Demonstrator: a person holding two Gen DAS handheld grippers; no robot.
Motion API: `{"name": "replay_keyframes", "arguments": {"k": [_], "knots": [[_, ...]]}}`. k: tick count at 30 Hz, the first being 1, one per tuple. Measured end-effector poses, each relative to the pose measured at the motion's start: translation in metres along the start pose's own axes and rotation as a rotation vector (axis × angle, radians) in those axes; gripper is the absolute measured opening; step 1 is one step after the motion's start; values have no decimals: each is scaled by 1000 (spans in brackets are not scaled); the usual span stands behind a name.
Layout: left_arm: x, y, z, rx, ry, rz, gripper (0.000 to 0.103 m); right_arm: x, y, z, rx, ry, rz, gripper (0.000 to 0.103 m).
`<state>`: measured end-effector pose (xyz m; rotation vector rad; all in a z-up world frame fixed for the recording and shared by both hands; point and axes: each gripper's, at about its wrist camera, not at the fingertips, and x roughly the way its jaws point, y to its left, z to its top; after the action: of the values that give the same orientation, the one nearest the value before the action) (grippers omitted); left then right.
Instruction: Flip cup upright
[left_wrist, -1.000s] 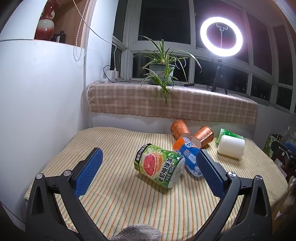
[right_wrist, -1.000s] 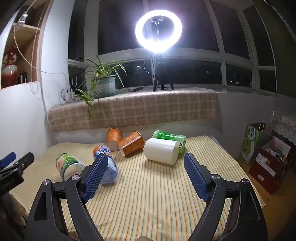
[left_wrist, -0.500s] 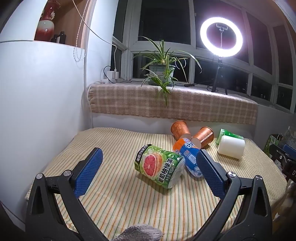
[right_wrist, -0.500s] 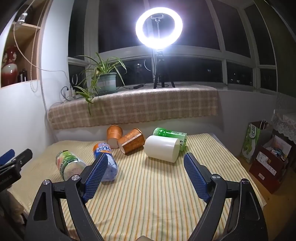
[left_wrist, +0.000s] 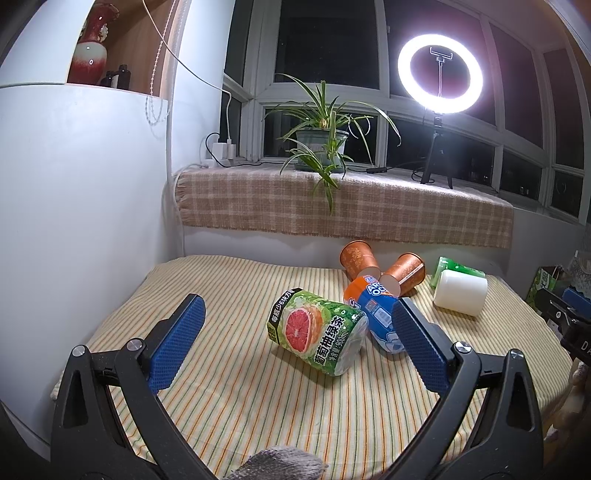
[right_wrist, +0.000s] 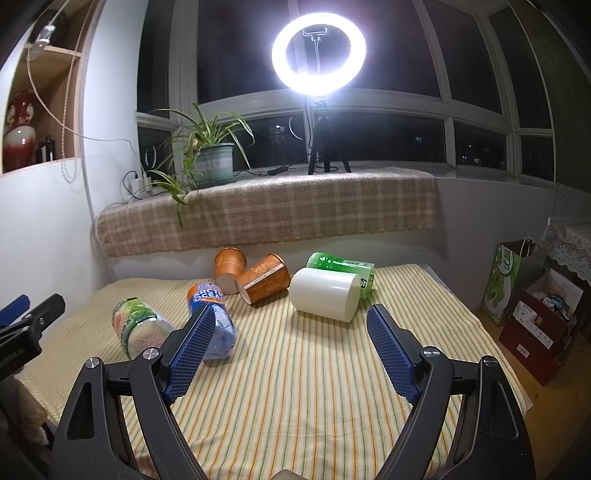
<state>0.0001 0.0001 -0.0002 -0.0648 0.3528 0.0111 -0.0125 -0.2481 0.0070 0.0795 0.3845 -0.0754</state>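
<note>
Two orange cups (right_wrist: 229, 266) (right_wrist: 264, 279), three bottles (right_wrist: 138, 326) (right_wrist: 210, 317) (right_wrist: 341, 266), one white cup (right_wrist: 325, 293); both hand-held grippers (left_wrist: 295, 338) (right_wrist: 290, 341) agape, empty.

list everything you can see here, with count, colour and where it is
paper cups: 2, copper-orange, lying down at the back of the striped cloth
plastic cylinder cup: 1, white, on its side right of the paper cups
green bottle: 1, lying behind the white cup
grapefruit-tea bottle: 1, green label, lying left
soda bottle: 1, orange and blue, beside it
potted plant: 1, green, windowsill
ring light: 1, white, lit, windowsill
left tongs: blue pads, open
right tongs: blue pads, open
</note>
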Motion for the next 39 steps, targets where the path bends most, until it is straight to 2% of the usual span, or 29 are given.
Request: {"name": "replay_keyframes", "arguments": {"k": [39], "knots": [[0,-3,5,5,-1,-1,102,0,2,-4,3,16,15,84]]}}
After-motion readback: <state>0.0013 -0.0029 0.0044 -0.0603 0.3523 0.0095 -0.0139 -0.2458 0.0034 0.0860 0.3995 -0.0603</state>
